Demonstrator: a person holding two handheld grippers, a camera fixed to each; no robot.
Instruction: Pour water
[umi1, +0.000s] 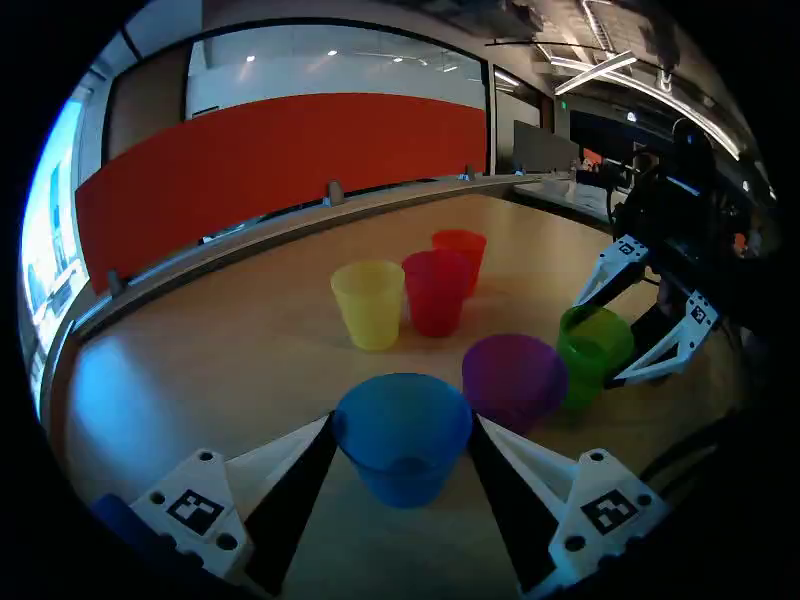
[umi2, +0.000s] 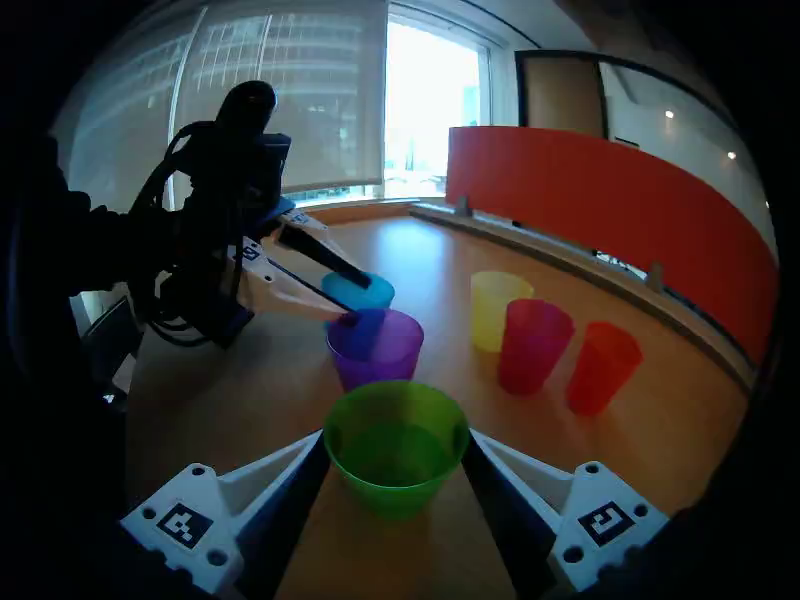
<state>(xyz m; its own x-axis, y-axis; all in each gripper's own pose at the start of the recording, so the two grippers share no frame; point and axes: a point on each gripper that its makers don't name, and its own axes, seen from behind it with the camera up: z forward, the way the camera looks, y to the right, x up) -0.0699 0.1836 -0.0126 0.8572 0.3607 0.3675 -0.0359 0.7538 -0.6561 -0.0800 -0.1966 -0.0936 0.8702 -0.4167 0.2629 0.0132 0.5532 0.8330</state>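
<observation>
At the left of the left gripper view, the yellow cup (umi1: 369, 303) is standing on the table (umi1: 200, 350), well apart from any trouble. Just right of it and nearer the camera, the left claw (umi1: 403, 425) is gripping the blue cup (umi1: 403, 450). Its fingers are drawn partway in and are pressing on both sides below the rim. I cannot tell whether the base is resting on the wood or hanging clear of it. Behind, the red cup (umi1: 437, 290) and the orange cup (umi1: 460, 250) are sitting close together, away from the action. Next, the purple cup (umi1: 515, 380) is standing free between the two held cups and crowding both. At the far right, the right claw (umi1: 594, 342) is holding the green cup (umi1: 590, 350) the same way, fingers narrowed onto its walls. The right gripper view is showing what looks like water lying low inside it.

The crowding is making this risky. If the green cup is tipped toward the blue one, it is likely going to be swinging across the purple cup, and a nudge from cup or finger could be knocking that one over. With the rims this near each other, the stream could be landing in the wrong cup or on the table. These cups are tapering and looking thin-walled, so a tilted one could be sliding out of the fingers, and a harder squeeze could be buckling it. The two claws are also working near enough to be bumping.
</observation>
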